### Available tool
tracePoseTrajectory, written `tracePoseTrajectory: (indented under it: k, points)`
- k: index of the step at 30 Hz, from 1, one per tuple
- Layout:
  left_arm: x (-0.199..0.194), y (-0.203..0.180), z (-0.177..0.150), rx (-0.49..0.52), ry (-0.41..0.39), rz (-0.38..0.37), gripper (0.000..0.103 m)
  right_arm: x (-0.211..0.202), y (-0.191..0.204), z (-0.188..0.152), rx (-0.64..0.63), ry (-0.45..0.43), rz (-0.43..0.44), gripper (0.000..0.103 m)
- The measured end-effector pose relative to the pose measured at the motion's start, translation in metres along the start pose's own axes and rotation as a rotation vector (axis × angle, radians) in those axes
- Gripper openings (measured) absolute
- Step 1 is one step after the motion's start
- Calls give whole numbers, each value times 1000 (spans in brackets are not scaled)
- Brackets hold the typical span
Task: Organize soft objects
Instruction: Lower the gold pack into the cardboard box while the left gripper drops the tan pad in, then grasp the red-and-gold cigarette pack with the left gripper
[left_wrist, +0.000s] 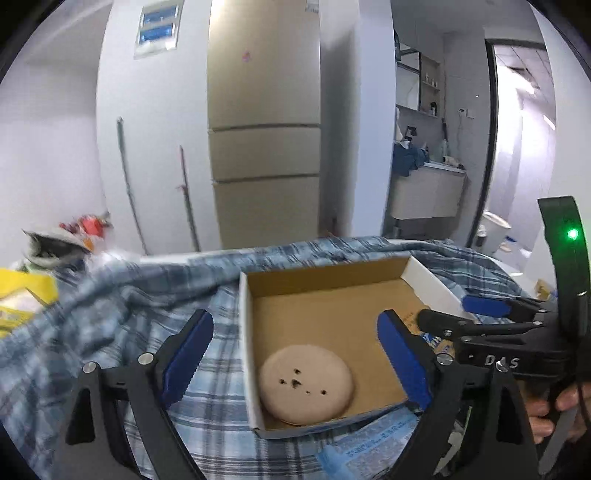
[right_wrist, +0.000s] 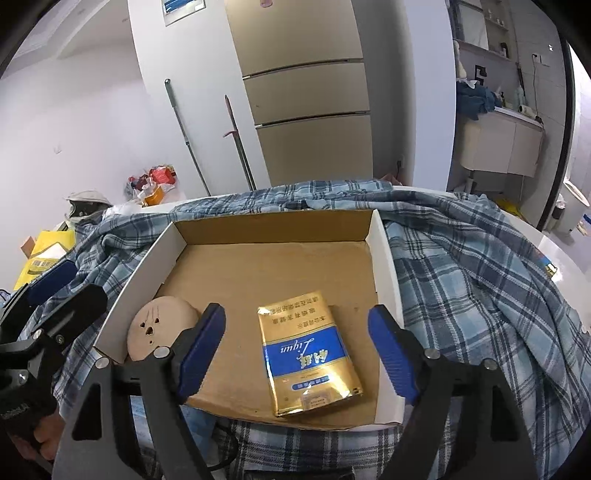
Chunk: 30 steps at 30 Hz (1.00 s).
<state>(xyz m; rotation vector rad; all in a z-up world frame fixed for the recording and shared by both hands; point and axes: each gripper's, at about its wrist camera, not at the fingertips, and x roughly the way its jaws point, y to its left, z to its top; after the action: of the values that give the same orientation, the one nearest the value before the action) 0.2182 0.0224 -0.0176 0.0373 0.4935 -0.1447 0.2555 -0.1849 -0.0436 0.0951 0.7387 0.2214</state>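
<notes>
A shallow cardboard box (right_wrist: 382, 266), white outside and raw brown inside, sits mid-frame on a rumpled blue plaid cloth (right_wrist: 472, 280) that drapes the tabletop (right_wrist: 565, 251); its walls are thin and straight, its floor flat and matte; in the right wrist view a glossy gold-and-blue pouch (right_wrist: 310, 350), flat and slightly crinkled at the corners, lies on the box floor at lower centre, between the blue ribbed pads of the right tongs (right_wrist: 297, 350), which are spread wide and touch nothing; a round beige pad (left_wrist: 304, 384), soft-looking, smooth and disc-shaped with a few small dark holes, rests in the box's near-left corner, against the wall; in the left wrist view the left tongs (left_wrist: 295, 358) are likewise spread, one black finger outside the box over the cloth, the other inside, the pad lying between them untouched; a pale blue printed packet (left_wrist: 369, 443) lies at lower right, just outside the box.
</notes>
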Motion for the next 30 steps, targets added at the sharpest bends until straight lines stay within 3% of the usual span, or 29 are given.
tracePoseTrajectory:
  k: [5,6,7,12,17,21,23,25,30]
  points:
    - [-44,7,22,-53,-121,-32,93,-23,2,10,-6,-57,-5,79]
    - [-55,8,27,-59,-146,-37,98,-29,5,13,-16,-69,0,79]
    - [-66,9,31,-59,-177,-30,103,-35,7,16,-26,-81,0,79]
    - [-122,7,41,-38,-310,4,103,-83,19,28,-37,-162,28,79]
    - [-158,3,43,-36,-308,-6,103,-136,36,28,-91,-272,1,79]
    - [-188,3,23,-65,-335,-43,103,-163,42,7,-87,-303,-38,79]
    - [-201,3,7,-76,-334,-60,103,-166,40,-9,-87,-267,-87,79]
    - [-207,0,-2,-57,-328,-45,103,-168,34,-24,-72,-235,-38,79]
    - [-213,-5,-27,-50,-290,-68,103,-162,29,-47,-38,-175,-20,79]
